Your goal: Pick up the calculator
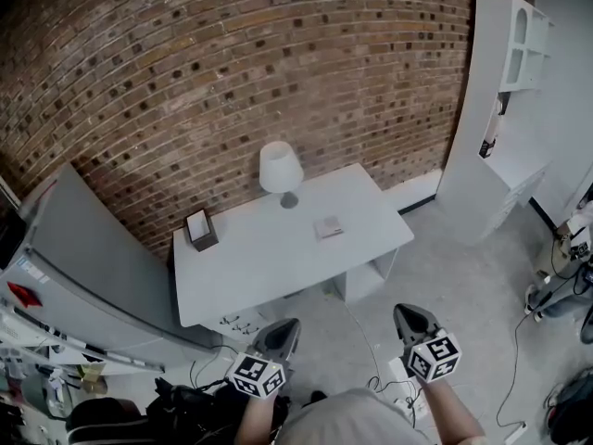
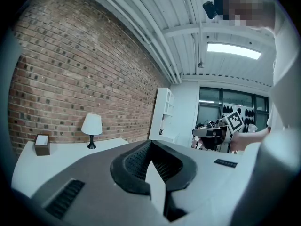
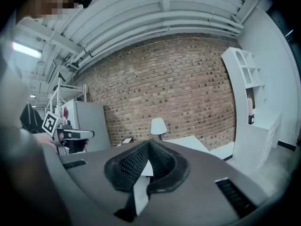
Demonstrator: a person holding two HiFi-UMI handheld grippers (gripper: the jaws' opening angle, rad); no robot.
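Grippers in the foreground, held side by side by the person above the grey floor (image 1: 463, 276) and aimed toward the desk: left gripper (image 1: 289, 326) with its jaws together on nothing, right gripper (image 1: 403, 313) likewise closed and empty. Beyond them, well apart from both, a white desk (image 1: 250, 276) stands against the brick wall (image 1: 232, 63). The calculator (image 1: 328, 227) lies flat on the desktop in its right half, near the foot of the lamp (image 1: 280, 170) and well apart from the dark box (image 1: 201, 229) at the left end. It looks like a small, thin, rigid slab, probably light. Lying so low on a smooth top, it may slide rather than lift. The jaws would therefore have to open and then close across its two opposite side edges, near the middle, with gentle pressure to spare the keys and display. Its finer details are too small to make out from here.
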